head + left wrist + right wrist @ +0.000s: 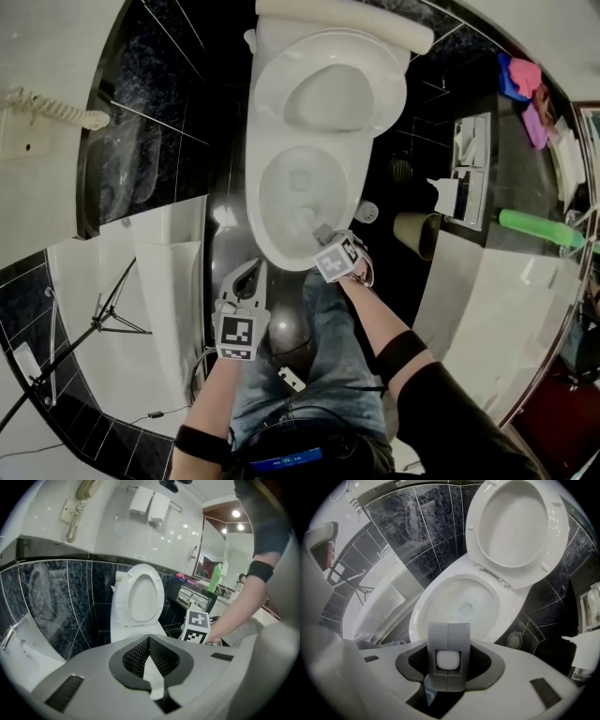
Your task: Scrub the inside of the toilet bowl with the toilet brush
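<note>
The white toilet has its lid and seat raised (337, 89), and the open bowl (298, 183) (461, 599) holds a little water. My right gripper (319, 234) (448, 637) points down over the bowl's front rim. It is shut on the white handle of the toilet brush (448, 661). A pale blur low in the bowl (303, 218) looks like the brush head; the jaws hide it in the right gripper view. My left gripper (255, 272) (149, 641) hangs left of the bowl, apart from it. Its jaws are shut with nothing between them, and it faces the raised seat (140, 596).
Dark tiled floor and walls surround the toilet. A round floor drain (367, 213) and a tan bin (418, 232) sit right of the bowl. A counter carries a green bottle (536, 228). A tripod (105, 317) stands at the left; the person's jeans (323, 361) are below.
</note>
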A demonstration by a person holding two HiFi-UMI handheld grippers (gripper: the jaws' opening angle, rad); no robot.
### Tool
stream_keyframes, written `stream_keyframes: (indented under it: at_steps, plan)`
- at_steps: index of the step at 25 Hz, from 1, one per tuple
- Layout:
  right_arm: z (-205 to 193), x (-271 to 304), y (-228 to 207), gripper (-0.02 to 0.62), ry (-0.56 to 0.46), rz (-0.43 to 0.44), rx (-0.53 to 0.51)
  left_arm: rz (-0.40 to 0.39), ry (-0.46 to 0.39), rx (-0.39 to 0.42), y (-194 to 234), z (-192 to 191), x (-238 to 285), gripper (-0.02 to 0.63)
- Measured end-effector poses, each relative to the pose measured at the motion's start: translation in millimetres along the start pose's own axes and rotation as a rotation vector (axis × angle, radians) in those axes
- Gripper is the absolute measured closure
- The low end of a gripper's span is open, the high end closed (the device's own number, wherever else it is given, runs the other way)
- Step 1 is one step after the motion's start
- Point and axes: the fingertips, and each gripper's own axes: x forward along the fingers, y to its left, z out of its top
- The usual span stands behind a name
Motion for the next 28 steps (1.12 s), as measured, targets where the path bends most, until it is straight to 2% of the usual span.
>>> stream_keyframes:
  at_steps: [5, 9, 13, 25, 28]
  plan:
    - [33.8, 4.3, 37.9, 0.403, -0.06, 0.07, 0.002, 0.015, -0.001, -0.017, 10.8, -7.3, -8.1, 0.612]
    - [66.9, 11.8, 53.7, 0.403, -0.101, 0.076, 0.002, 0.034, 0.0, -0.033, 21.3, -12.0, -10.5, 0.612]
    - [104.6, 4.4, 42.9, 0.403, -0.143, 0.038, -0.027, 0.05, 0.001, -0.041, 31.5, -12.8, -9.6, 0.612]
    - [167.6, 3.1, 9.1, 0.403, -0.247, 0.032, 0.036, 0.053, -0.008, -0.051, 36.2, 3.3, 18.6, 0.612]
    - [181.9, 1.8, -3.6, 0.403, -0.27, 0.028, 0.051, 0.039, -0.015, -0.024, 34.4, 5.6, 28.5, 0.612]
